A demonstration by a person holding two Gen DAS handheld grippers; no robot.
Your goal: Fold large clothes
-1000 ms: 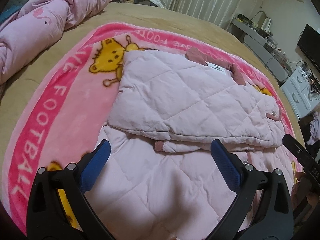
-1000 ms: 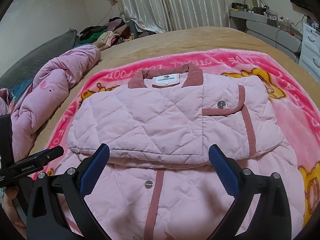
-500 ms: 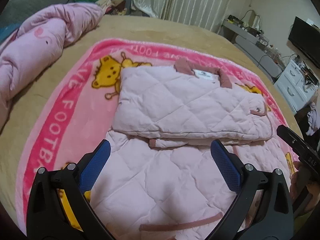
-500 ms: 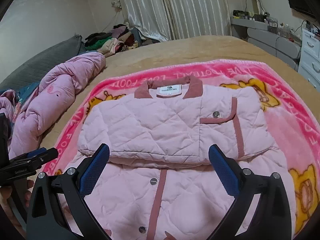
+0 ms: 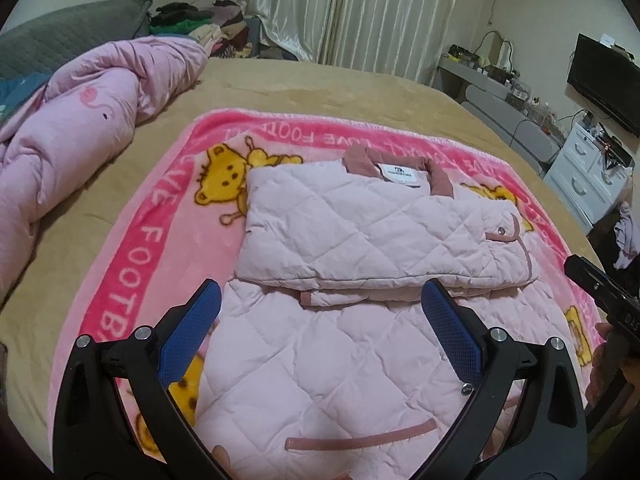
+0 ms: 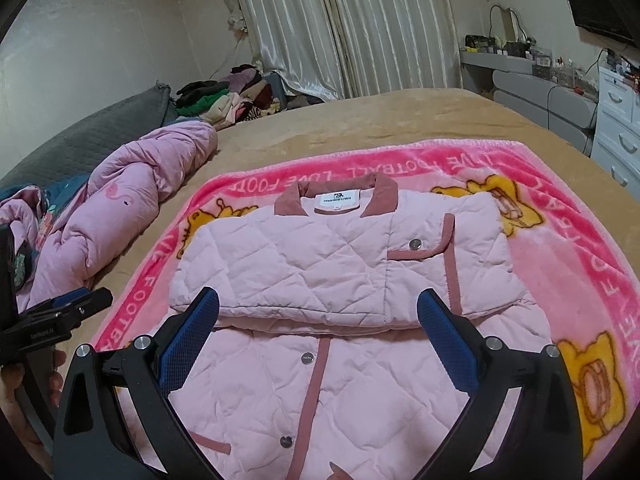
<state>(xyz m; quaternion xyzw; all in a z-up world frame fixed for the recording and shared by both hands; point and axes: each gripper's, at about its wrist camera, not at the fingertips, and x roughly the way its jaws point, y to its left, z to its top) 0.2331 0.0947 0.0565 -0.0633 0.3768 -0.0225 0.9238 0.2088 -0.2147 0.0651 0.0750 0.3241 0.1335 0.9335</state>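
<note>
A pale pink quilted jacket (image 5: pixel 360 232) with a dusty-rose collar lies on a pink cartoon blanket (image 5: pixel 132 232). Its sleeves are folded across the chest and its lower half lies flat toward me. It also shows in the right wrist view (image 6: pixel 320 264), collar at the far end. My left gripper (image 5: pixel 320 300) is open and empty, held above the jacket's lower left part. My right gripper (image 6: pixel 318 308) is open and empty above the lower front, near the snap placket (image 6: pixel 316 368). Each gripper shows at the edge of the other's view.
The blanket lies on a tan bed (image 6: pixel 380 120). A rolled pink duvet (image 5: pixel 72 128) lies at the left. A clothes pile (image 6: pixel 228 96) sits at the bed's far corner by curtains. White drawers (image 6: pixel 620 128) and a grey bench stand at the right.
Both grippers have pulled back and risen, so the jacket looks smaller and farther. The jacket has not moved. Both grippers stay open.
</note>
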